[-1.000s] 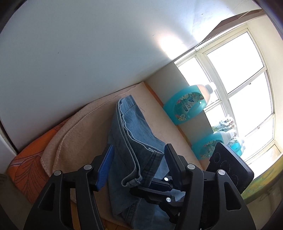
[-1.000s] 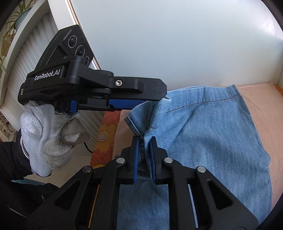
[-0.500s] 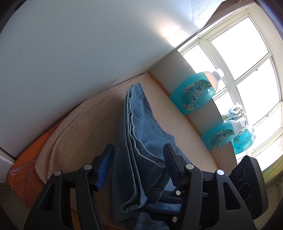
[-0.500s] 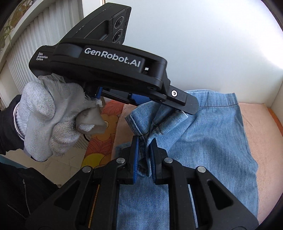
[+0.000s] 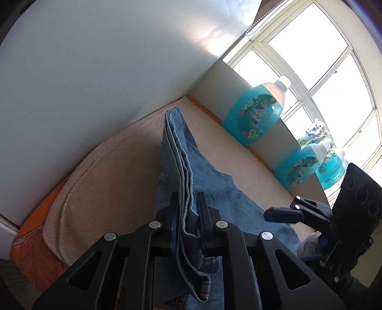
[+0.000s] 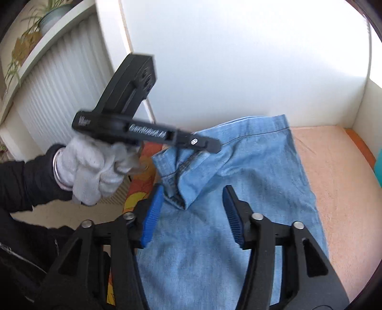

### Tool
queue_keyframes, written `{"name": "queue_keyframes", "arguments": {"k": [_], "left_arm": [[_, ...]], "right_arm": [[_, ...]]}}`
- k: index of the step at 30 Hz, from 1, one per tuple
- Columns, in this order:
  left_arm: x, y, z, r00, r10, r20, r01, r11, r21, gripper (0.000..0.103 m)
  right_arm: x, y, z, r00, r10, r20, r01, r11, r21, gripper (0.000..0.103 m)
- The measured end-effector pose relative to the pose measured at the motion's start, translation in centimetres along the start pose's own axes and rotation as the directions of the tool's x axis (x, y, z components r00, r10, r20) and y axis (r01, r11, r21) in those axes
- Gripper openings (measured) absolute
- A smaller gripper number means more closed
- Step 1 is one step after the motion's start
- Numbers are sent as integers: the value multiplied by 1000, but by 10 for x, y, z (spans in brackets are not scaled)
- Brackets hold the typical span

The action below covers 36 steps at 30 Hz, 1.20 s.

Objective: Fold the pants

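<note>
Light blue denim pants lie on a peach towel. In the left wrist view my left gripper has its jaws closing, and the pads pinch a raised, layered edge of the denim. The right wrist view shows the same gripper in a gloved hand, lifting a bunched corner of the pants. My right gripper has its jaws opening. The hanging denim corner sits between its blue pads without being pressed. It also appears at the right of the left wrist view as the right gripper.
Three turquoise detergent bottles stand on a ledge by the window, beyond the towel's far side. A white wall backs the surface. An orange flowered cover shows under the towel. A white radiator and a potted plant are at left.
The left jaws have closed onto the raised denim edge. The right jaws, which pinched that fold, have opened, let it go and drawn back. The left gripper has rolled and shifted.
</note>
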<state>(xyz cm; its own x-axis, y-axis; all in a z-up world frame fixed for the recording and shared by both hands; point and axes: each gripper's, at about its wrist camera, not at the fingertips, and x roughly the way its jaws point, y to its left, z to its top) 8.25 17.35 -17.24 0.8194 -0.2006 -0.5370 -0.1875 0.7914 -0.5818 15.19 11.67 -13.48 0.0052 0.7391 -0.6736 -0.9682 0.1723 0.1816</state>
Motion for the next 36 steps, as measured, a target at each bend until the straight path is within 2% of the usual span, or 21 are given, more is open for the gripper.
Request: {"name": "queue_keyframes", "arguments": {"k": [2,5,7,9,12,16,22,25,27,29,30,31,33,36], "left_arm": [[-1,-15,-6,1000,2,0,-2,998,59,11],[0,-37,-15,1000,3,-12,-2,990,141,11],[3,-49,-20,1000,11,-21,-6,982,191,11],[7,-55,-23,999,9,-39,-1,977,215,11],[11,-55,-25,999,14,-52,-2,974,225,11],[17,-54,-26,998,18,-59,-4,974,228,11],[21,-55,-27,998,19,-53,-6,971,241,11],[20,-53,-29,999,10,-44,0,973,232,11],[16,-51,-33,999,4,-45,6,973,230,11],[14,-49,-34,999,2,-44,8,973,231,11],[13,-46,-37,999,0,-44,10,973,231,10],[11,-44,-37,999,-5,-46,15,974,227,10],[6,-40,-34,999,-14,-43,23,976,216,9],[-12,-29,-20,999,-31,-7,32,981,189,8]], "right_arm": [[-6,-29,21,1000,-25,16,22,987,160,67],[16,-63,46,999,-5,-31,15,940,340,73],[33,-83,57,998,-12,-60,36,906,421,73],[55,-92,66,992,-26,-123,81,882,463,73],[80,-103,77,968,-69,-241,174,877,449,73],[109,-94,81,943,-89,-319,216,895,391,73],[126,-51,97,929,-123,-350,227,935,273,73],[138,-45,100,889,-199,-413,307,927,215,73],[146,-49,97,865,-217,-452,340,916,211,72],[154,-56,93,858,-200,-473,341,911,233,56],[156,-61,93,862,-186,-472,335,907,254,44],[151,-64,96,867,-183,-463,334,903,269,33],[145,-66,100,890,-163,-427,310,902,301,20],[125,-67,118,928,-149,-342,274,894,353,14]]}}
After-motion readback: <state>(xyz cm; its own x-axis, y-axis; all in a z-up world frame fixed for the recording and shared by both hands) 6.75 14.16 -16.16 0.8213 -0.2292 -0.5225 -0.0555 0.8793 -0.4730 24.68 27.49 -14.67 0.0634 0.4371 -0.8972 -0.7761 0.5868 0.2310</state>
